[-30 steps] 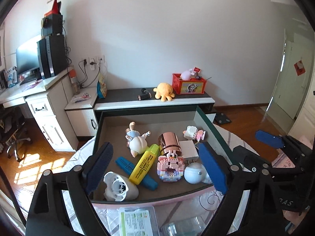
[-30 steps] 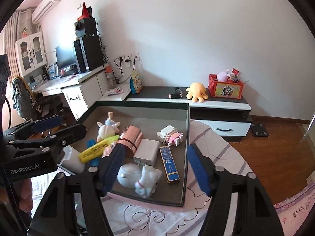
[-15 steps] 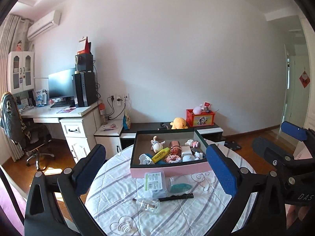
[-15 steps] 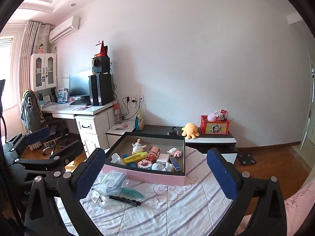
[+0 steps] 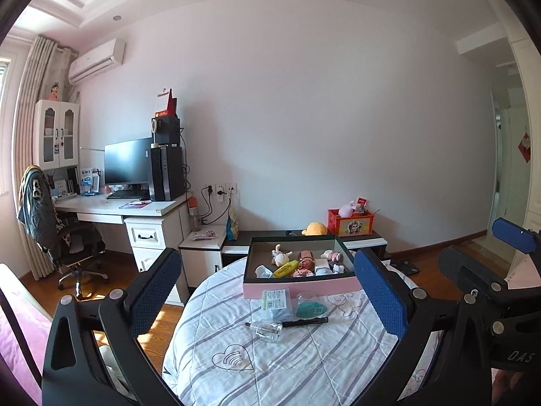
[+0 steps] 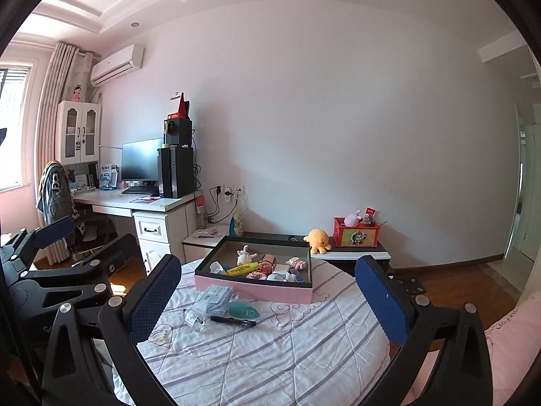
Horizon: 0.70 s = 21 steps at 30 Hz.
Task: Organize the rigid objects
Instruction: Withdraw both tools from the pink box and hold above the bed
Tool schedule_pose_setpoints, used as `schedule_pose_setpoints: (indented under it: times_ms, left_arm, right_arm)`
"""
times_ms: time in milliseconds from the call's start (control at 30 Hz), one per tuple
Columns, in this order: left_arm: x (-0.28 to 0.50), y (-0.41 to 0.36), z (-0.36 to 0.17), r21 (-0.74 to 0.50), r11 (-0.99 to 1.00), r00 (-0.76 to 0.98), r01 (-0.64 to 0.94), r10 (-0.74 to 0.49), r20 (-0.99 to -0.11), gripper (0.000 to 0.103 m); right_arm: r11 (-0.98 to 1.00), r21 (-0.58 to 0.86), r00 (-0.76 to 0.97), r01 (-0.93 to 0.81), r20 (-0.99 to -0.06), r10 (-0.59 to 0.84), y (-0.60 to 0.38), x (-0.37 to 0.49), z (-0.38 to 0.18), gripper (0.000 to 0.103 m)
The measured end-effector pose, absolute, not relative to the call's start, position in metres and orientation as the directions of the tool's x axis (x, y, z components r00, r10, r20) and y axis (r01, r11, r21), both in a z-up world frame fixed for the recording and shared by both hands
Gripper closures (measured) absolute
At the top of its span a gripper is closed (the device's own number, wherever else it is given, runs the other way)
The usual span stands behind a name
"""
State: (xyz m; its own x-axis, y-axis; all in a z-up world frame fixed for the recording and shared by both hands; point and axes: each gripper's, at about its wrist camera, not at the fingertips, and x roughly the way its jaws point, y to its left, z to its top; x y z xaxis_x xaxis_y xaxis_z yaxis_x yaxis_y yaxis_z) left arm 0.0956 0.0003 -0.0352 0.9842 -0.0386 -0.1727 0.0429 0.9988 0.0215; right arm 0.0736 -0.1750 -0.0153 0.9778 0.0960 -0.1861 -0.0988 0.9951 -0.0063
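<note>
Pink box [image 5: 301, 286] sits at far side of round quilted table [image 5: 270, 365], holding yellow highlighter [image 5: 285, 268], figurines and other small rigid items. Loose in front of it – packet [image 5: 275, 301], teal pouch [image 5: 311, 309], black pen [image 5: 294, 322], clear bottle [image 5: 268, 330]. Left gripper [image 5: 267, 287] and right gripper [image 6: 267, 291] both spread fully wide, nothing between pads, well back from box. Left view alone shows doorway [image 5: 507, 182] w/ red hanging; right view alone shows window [image 6: 12, 128]. Both show desk [image 6: 142, 204], monitor, air conditioner – low cabinet behind table bears yellow plush [image 6: 318, 238] and red bin [image 6: 355, 233]. Wood floor.
</note>
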Motion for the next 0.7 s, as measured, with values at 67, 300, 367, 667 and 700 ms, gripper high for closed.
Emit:
schedule_pose_setpoints:
  times_ms: [67,300,367,667,700]
  left_arm:
    - [0.089,0.000,-0.033,0.027,0.999,0.986,0.038,-0.033,-0.166,0.000]
    - [0.079,-0.005,-0.029,0.035,0.999,0.990,0.026,-0.021,-0.141,0.000]
    - [0.079,-0.005,-0.029,0.037,0.999,0.989,0.027,-0.021,-0.144,0.000]
    - [0.087,-0.010,-0.034,0.041,0.999,0.984,0.033,-0.026,-0.174,0.000]
    - [0.090,-0.010,-0.035,0.043,0.999,0.984,0.033,-0.025,-0.179,0.000]
  right_arm:
    - [0.995,-0.008,0.980,-0.100,-0.175,0.097,-0.175,0.066,-0.013,0.000]
    - [0.995,-0.009,0.983,-0.102,-0.152,0.099,-0.175,0.049,-0.009,0.000]
    - [0.995,-0.009,0.984,-0.098,-0.149,0.096,-0.176,0.047,-0.009,0.000]
    - [0.996,0.000,0.981,-0.092,-0.169,0.091,-0.177,0.052,-0.015,0.000]
    - [0.996,0.002,0.981,-0.092,-0.173,0.091,-0.178,0.054,-0.016,0.000]
